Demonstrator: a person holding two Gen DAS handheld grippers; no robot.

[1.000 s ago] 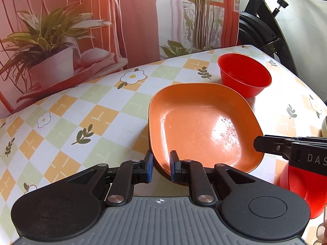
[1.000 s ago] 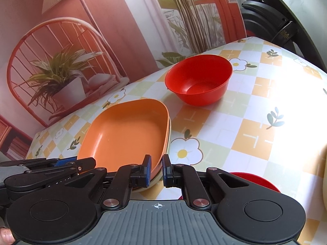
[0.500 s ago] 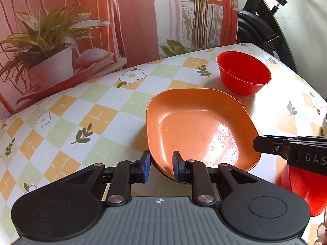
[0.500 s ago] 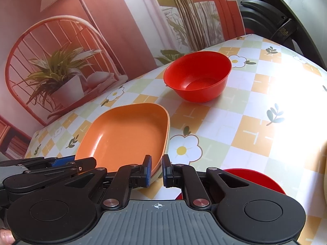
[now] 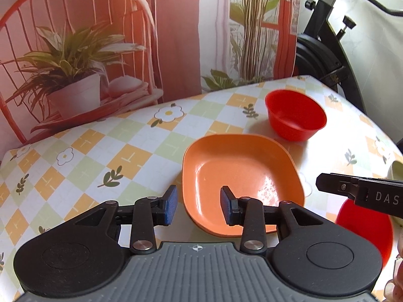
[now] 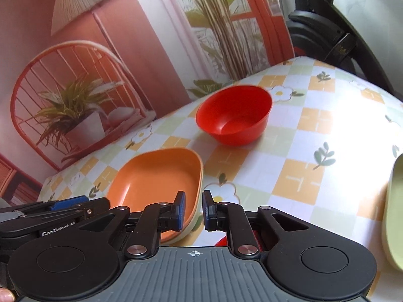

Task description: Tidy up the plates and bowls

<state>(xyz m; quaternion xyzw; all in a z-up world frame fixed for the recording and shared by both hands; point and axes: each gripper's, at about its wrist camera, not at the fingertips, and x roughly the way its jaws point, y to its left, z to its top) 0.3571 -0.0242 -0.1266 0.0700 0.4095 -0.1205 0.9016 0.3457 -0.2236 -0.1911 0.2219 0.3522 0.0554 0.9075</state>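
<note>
Our left gripper (image 5: pixel 197 207) stands with its jaws wide apart, straddling the near rim of the orange plate (image 5: pixel 241 176) on the checked tablecloth (image 5: pixel 105 156). Our right gripper (image 6: pixel 193 210) is narrowly parted, holding nothing, above a red bowl (image 5: pixel 362 229). Another red bowl (image 6: pixel 234 114) sits beyond the plate.

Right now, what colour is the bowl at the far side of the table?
Red; the bowl shows best in the right wrist view.

Bowl (image 5: pixel 296 115) behind plate (image 5: pixel 241 181) (apparently apart)
</note>
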